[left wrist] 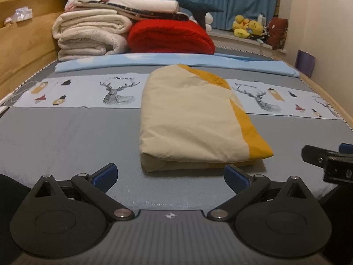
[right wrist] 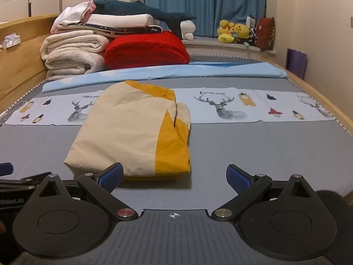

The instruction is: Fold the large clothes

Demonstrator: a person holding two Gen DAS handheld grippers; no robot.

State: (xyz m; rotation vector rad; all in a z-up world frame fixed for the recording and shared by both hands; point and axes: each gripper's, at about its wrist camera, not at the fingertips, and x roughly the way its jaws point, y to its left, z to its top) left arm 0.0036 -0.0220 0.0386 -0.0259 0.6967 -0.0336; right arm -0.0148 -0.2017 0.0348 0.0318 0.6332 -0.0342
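A cream and mustard-yellow garment (left wrist: 194, 114) lies folded into a compact rectangle on the grey bed sheet (left wrist: 66, 137). My left gripper (left wrist: 171, 176) hovers just short of its near edge, jaws wide open with nothing between them. In the right wrist view the same folded garment (right wrist: 134, 132) sits ahead and to the left. My right gripper (right wrist: 175, 177) is open and empty; its left blue pad (right wrist: 111, 176) overlaps the garment's near edge in the picture. The right gripper's tip (left wrist: 326, 161) also shows at the right border of the left wrist view.
A stack of folded blankets, white (left wrist: 88, 33) and red (left wrist: 169, 36), stands at the far end. A light blue sheet (left wrist: 154, 63) and a deer-print strip (left wrist: 88, 92) lie across the bed. The wooden bed frame (left wrist: 22, 44) runs along the left. Plush toys (right wrist: 233, 32) sit by the blue curtain.
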